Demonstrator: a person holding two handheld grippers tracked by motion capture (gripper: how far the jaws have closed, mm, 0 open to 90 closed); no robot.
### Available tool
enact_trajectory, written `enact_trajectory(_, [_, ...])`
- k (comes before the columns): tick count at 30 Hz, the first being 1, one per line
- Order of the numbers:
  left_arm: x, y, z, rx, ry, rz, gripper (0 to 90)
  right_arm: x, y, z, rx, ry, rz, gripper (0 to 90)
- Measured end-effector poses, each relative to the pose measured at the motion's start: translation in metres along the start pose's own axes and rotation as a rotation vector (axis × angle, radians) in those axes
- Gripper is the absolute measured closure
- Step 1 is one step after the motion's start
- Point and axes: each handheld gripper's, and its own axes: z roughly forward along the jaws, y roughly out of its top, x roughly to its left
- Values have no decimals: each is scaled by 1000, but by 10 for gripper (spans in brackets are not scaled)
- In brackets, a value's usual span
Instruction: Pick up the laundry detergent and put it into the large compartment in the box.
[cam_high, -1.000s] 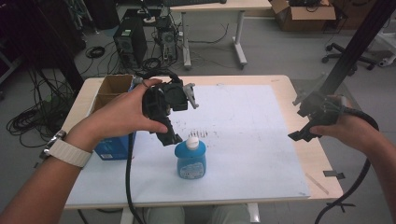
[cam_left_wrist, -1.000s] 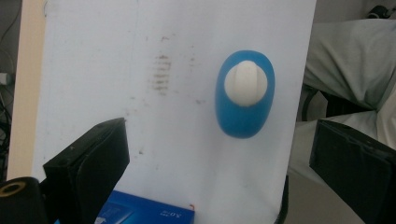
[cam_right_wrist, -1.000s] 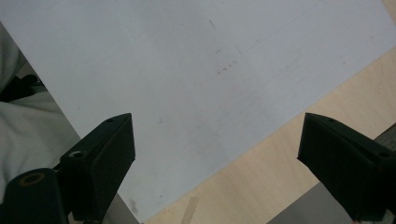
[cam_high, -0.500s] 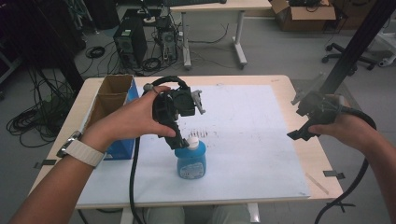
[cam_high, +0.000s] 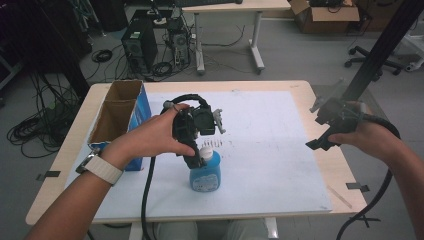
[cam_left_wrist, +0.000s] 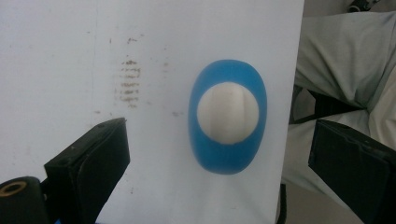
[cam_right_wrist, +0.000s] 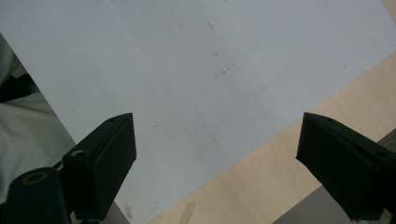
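A blue bottle (cam_high: 205, 172) with a round white cap stands upright on the white sheet near the table's front edge. My left gripper (cam_high: 198, 159) points straight down over it, its tips close above the cap. From above, the left gripper view has the bottle (cam_left_wrist: 227, 116) centred between the jaws. The left gripper (cam_left_wrist: 224, 170) is open wide with nothing held. At the table's right side my right gripper (cam_high: 316, 126) hovers above the sheet's edge. The right gripper (cam_right_wrist: 215, 163) is open and empty, over the white sheet and bare wood.
An open cardboard box (cam_high: 117, 117) with blue sides stands at the table's left edge. The white sheet (cam_high: 270, 150) covers most of the wooden table (cam_high: 327, 165). A black pole (cam_high: 380, 50) rises behind the right hand. The person's legs (cam_left_wrist: 345, 70) lie past the front edge.
My left gripper has moved right and toward the front edge, from beside the box to directly above the bottle's cap. The right gripper has barely shifted.
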Motion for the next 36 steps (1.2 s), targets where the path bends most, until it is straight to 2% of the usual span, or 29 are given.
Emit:
enact_trajectory(10, [-2,2,13,15,-2,8,57,0,2,2,2,2,-6,118])
enact_trajectory(24, [-5,3,42,44,-26,4,62,1,1,3,-2,5,-5,118])
enact_trajectory(36, [-5,1,56,55,-43,3,90,2,2,5,-4,11,-8,118])
